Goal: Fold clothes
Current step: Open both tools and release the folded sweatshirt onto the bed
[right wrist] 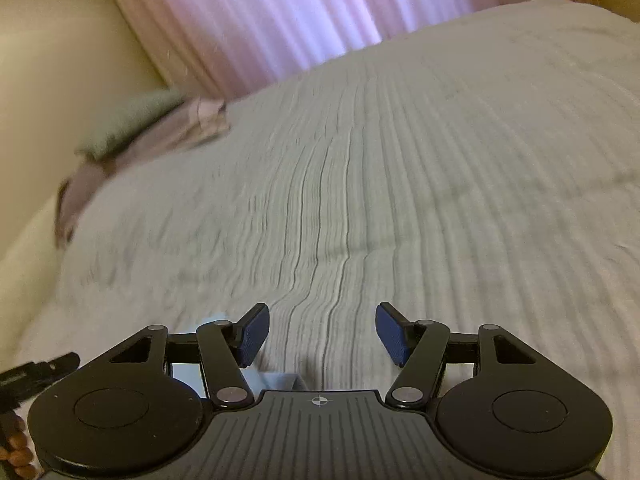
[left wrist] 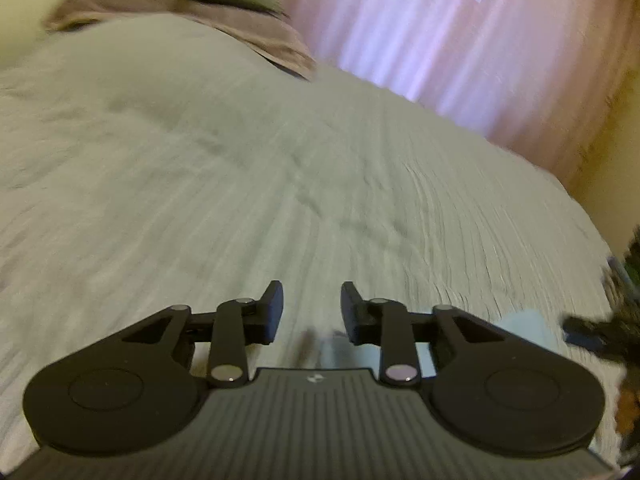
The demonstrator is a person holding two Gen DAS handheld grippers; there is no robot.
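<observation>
2 views. From the left wrist we see our left gripper [left wrist: 312, 312] with its jaws parted and nothing between them, above the ribbed grey bedspread [left wrist: 240, 180]; a pale blue garment [left wrist: 524, 330] lies low beside it. From the right wrist, our right gripper [right wrist: 322, 334] gapes empty, the blue cloth just beneath.

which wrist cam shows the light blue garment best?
Left wrist: the light blue garment shows as a patch beside the right finger. The right wrist view catches only slivers under the linkage. Both are blurred.
</observation>
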